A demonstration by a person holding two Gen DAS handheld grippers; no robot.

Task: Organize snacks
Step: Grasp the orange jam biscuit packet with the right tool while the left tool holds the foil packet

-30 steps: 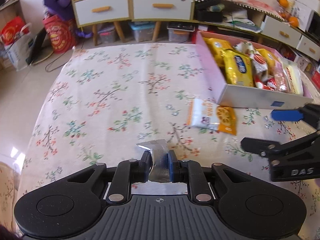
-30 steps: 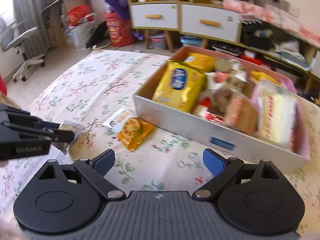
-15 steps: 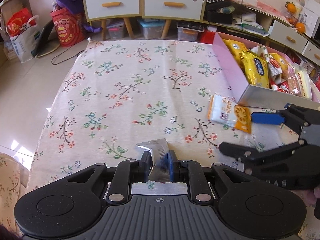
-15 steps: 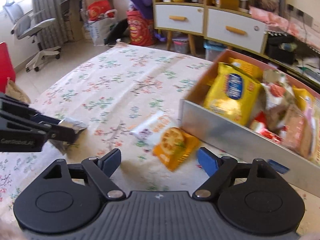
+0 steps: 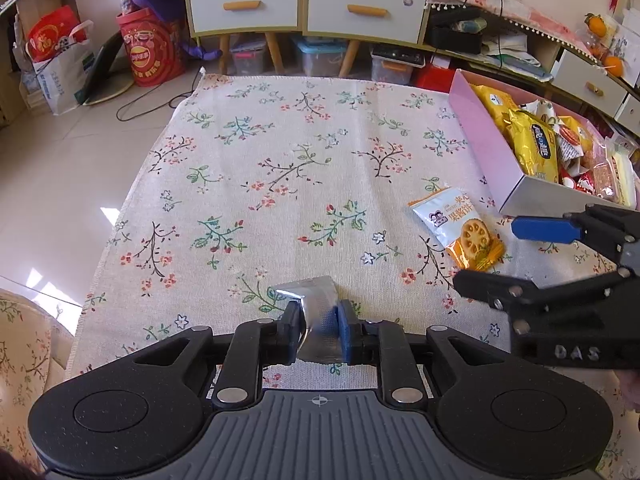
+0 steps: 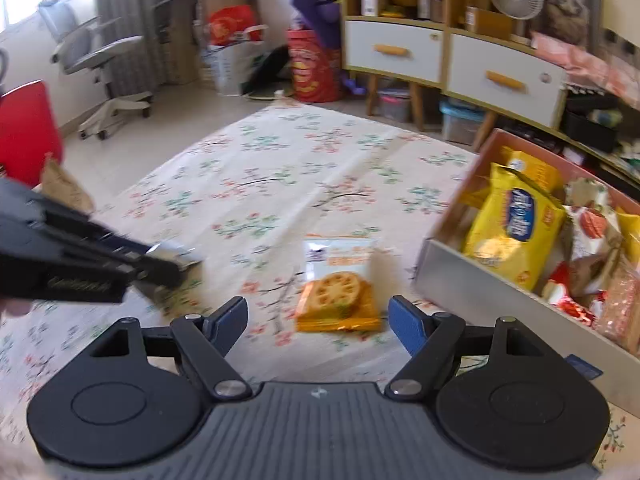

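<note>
My left gripper [image 5: 320,316] pinches a small silver packet [image 5: 310,292] just above the floral cloth; its jaws are beginning to ease open, pads still on the foil. The right wrist view shows the left gripper [image 6: 176,268] and its silver packet [image 6: 176,250] at the left. An orange-and-white cracker packet [image 5: 456,220] lies flat on the cloth beside the snack box [image 5: 480,144]. My right gripper [image 6: 317,306] hovers over the cracker packet [image 6: 336,280], which sits between its closing jaws with the pads clear of it. The right gripper [image 5: 487,253] enters the left wrist view from the right.
The snack box [image 6: 500,320] at the right is crammed with yellow bags and other packets. The floral cloth [image 5: 280,168] ends at the table's far and left edges. Behind stand drawer cabinets [image 5: 304,4], a red tub [image 5: 152,48] and an office chair [image 6: 100,64].
My right gripper swung left from the box front to over the cracker packet, and its jaws narrowed. The left gripper drifted away from the box, still holding the silver packet.
</note>
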